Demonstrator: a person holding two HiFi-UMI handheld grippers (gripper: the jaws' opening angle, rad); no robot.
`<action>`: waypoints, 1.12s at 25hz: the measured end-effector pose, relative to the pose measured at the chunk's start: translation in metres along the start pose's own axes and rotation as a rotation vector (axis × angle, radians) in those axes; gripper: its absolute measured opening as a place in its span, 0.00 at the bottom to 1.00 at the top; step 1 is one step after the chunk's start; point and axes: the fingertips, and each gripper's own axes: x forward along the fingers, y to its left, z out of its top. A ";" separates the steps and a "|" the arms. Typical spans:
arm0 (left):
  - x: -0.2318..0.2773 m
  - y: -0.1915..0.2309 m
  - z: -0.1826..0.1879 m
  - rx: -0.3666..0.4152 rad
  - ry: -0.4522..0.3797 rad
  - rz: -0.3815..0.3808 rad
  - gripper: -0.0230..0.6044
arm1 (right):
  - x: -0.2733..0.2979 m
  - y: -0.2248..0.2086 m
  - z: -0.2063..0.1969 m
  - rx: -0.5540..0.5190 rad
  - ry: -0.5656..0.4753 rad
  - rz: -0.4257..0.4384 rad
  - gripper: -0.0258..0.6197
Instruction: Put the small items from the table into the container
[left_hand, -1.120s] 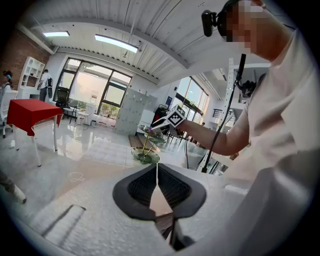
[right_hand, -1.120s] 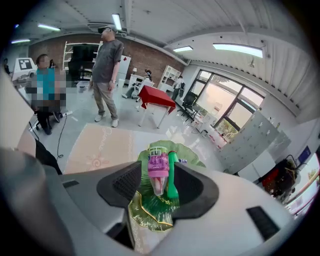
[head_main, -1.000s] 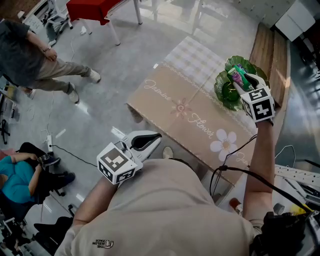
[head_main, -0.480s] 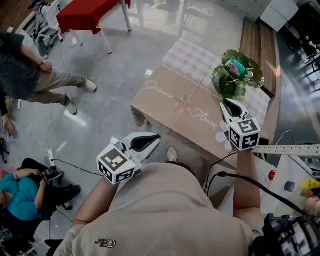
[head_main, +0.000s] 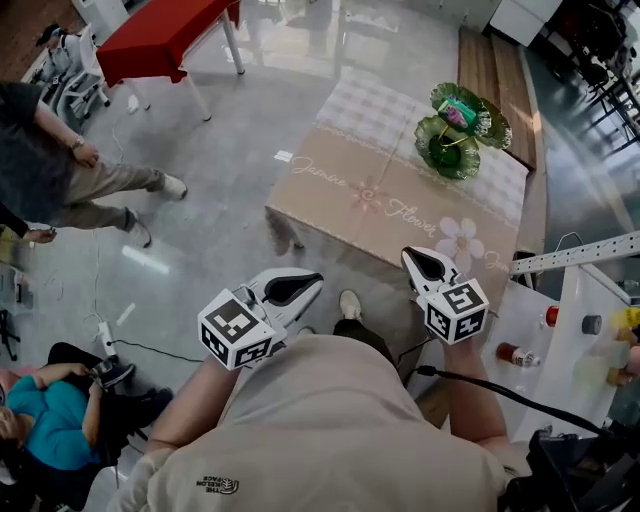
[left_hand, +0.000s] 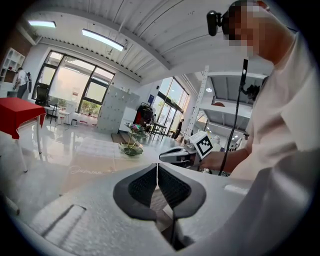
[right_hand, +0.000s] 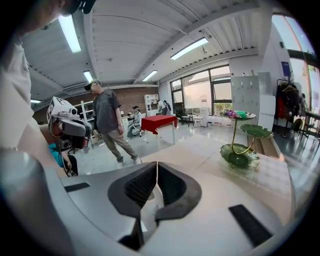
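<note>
Right tool (head_main: 412, 257) drawn back from tiered dish (head_main: 447, 148) to worktop (head_main: 340, 200) near edge, closed, empty; left tool (head_main: 308, 284) closed, empty.

I see bright daylight from the windows (right_hand: 200, 95) and ceiling lamps (right_hand: 69, 32); the floor (head_main: 230, 140) glares, and both gripper views bend at edges.

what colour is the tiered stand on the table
Green tiered stand, gold stem; best in right gripper view.
</note>
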 end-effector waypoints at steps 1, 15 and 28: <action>-0.004 -0.004 -0.003 0.003 0.004 -0.011 0.05 | -0.004 0.011 -0.003 0.000 -0.002 -0.001 0.07; -0.048 -0.050 -0.044 0.021 0.016 -0.095 0.05 | -0.045 0.109 -0.025 0.013 -0.067 -0.010 0.06; -0.071 -0.075 -0.070 0.014 0.014 -0.120 0.05 | -0.061 0.166 -0.040 -0.043 -0.057 0.021 0.06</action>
